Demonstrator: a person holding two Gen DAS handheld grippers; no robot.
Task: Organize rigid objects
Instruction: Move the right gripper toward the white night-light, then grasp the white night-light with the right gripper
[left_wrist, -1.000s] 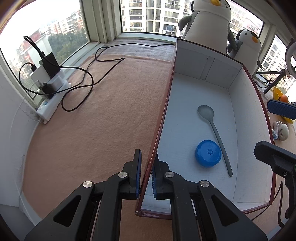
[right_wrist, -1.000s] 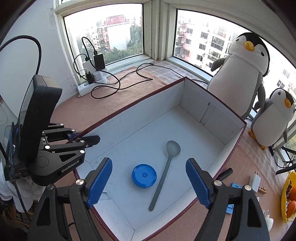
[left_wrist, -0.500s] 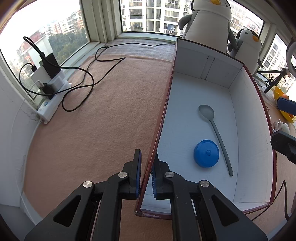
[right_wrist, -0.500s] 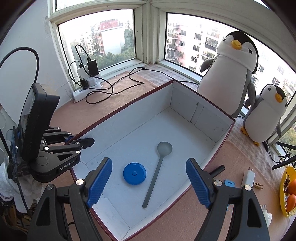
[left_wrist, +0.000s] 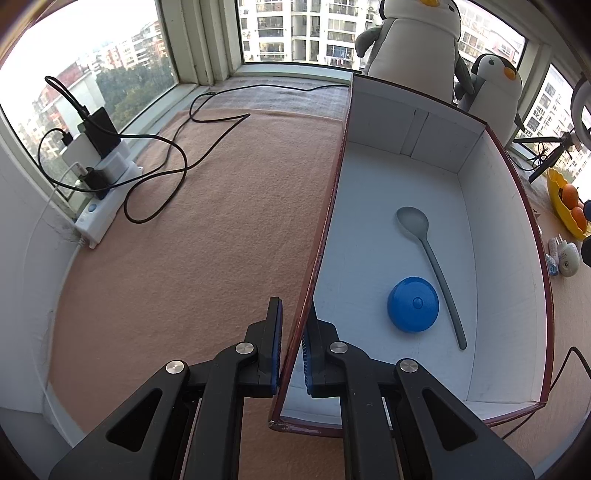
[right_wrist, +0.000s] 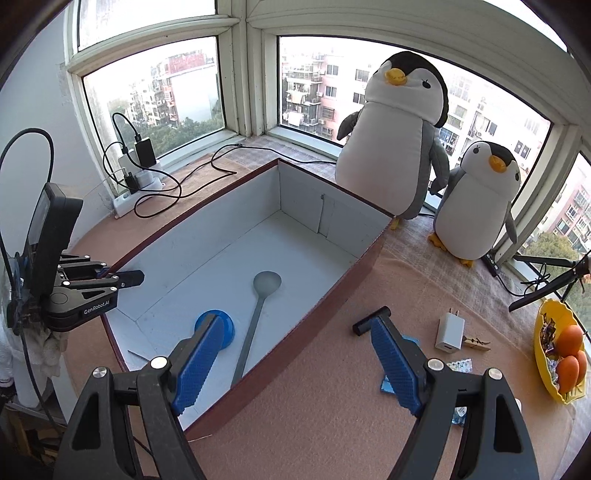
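**Left gripper pinches the box wall; right gripper hangs open over the box's edge**

Left wrist view: the left gripper (left_wrist: 291, 343) has its two blue-padded fingers (left_wrist: 275, 343) pressed against either side of the box's long left wall, pinching it near the close corner. The box (left_wrist: 495, 229) is a large open cardboard one, white inside and dark red outside, resting on a tabletop (left_wrist: 207, 251) covered in pinkish-tan cloth. Inside on the box floor lie a grey spoon (left_wrist: 428, 266), bowl pointing away, and a round blue disc (left_wrist: 413, 304) just beside the spoon's handle. To the left, a white power strip (left_wrist: 107, 199) with plugged-in chargers sits by the window, black cables looping across the cloth. Two plush penguins stand behind the box's far end.

Right wrist view: the right gripper (right_wrist: 295, 365) has its fingers (right_wrist: 393, 363) spread wide, holding nothing, above the box's near right wall. The left finger partly covers the blue disc; the spoon lies between the fingers, farther off. On the tabletop right of the box lie a black T-shaped tool (right_wrist: 371, 320), a white charger plug (right_wrist: 450, 330), a small wooden clothespin (right_wrist: 476, 343) and a yellow bowl (right_wrist: 541, 354) of oranges. The large penguin (right_wrist: 391, 147) and the small penguin (right_wrist: 478, 203) stand by the window.
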